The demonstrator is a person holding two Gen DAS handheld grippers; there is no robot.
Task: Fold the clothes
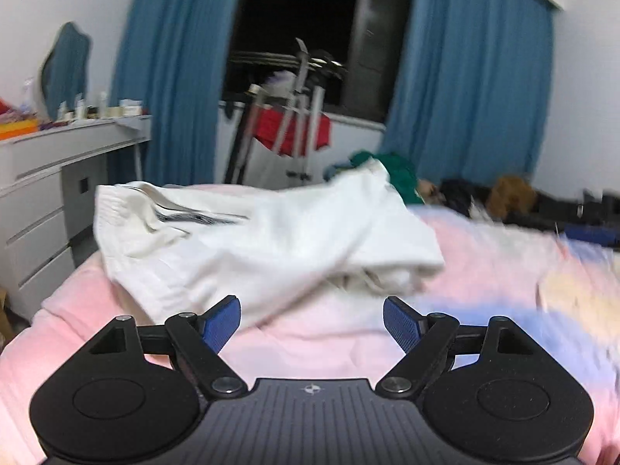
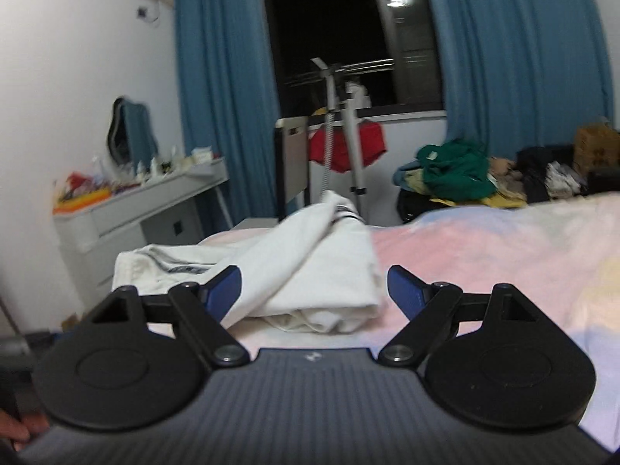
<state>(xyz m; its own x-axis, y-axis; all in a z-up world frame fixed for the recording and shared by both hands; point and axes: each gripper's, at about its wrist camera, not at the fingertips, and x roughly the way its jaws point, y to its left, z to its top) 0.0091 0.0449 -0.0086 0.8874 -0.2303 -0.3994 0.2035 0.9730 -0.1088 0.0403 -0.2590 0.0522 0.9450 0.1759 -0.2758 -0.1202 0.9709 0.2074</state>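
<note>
Left wrist view showed the white garment lying loosely folded on the pink bed, soft and light, likely to sag and slip unless taken at a hem or corner. Left gripper hung just short of it, angled slightly down, fingers spread wide and empty. Right gripper hovered beside its folded edge, likewise wide apart, holding nothing.

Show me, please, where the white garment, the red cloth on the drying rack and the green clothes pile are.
white garment [image 1: 271,240]: left wrist view, middle of its folded top layer.
red cloth [image 2: 348,147]: right wrist view, its centre, beside the rack pole.
green clothes pile [image 2: 457,174]: right wrist view, centre of the heap.
</note>
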